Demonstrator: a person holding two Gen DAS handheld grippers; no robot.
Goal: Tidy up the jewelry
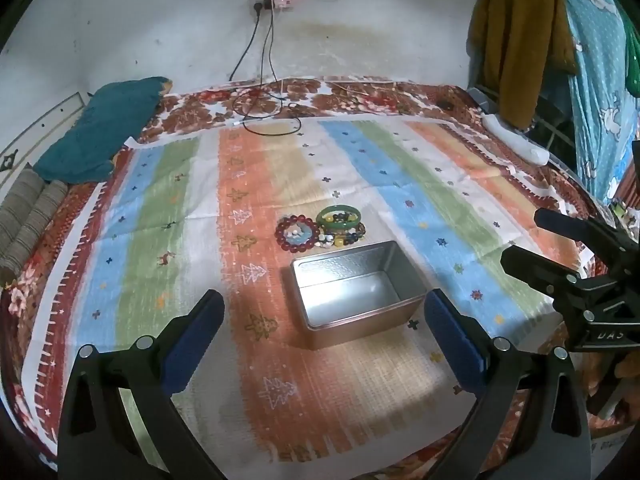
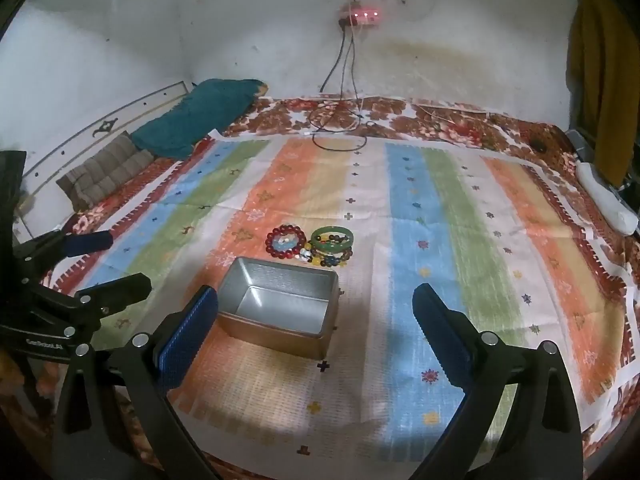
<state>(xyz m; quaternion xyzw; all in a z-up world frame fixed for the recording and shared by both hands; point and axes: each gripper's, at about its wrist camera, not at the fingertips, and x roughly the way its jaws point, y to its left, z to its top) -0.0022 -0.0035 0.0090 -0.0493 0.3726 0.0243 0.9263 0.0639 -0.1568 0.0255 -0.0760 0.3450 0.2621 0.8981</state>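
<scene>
Bracelets point(image 2: 310, 248) sit just past the tin point(image 2: 280, 312); we've got both the left gripper point(image 1: 324, 320) and right gripper point(image 2: 316, 314) spread wide, empty, about equally close.

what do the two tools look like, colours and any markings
Both match: black angular frames with triangular cut-outs and silver round bolt heads, each ending in two fingers faced with ribbed blue pads. The left tool shows pale lettering on its body in the right view; the right tool shows pale letters in the left view. No cables or sleeves show.
</scene>
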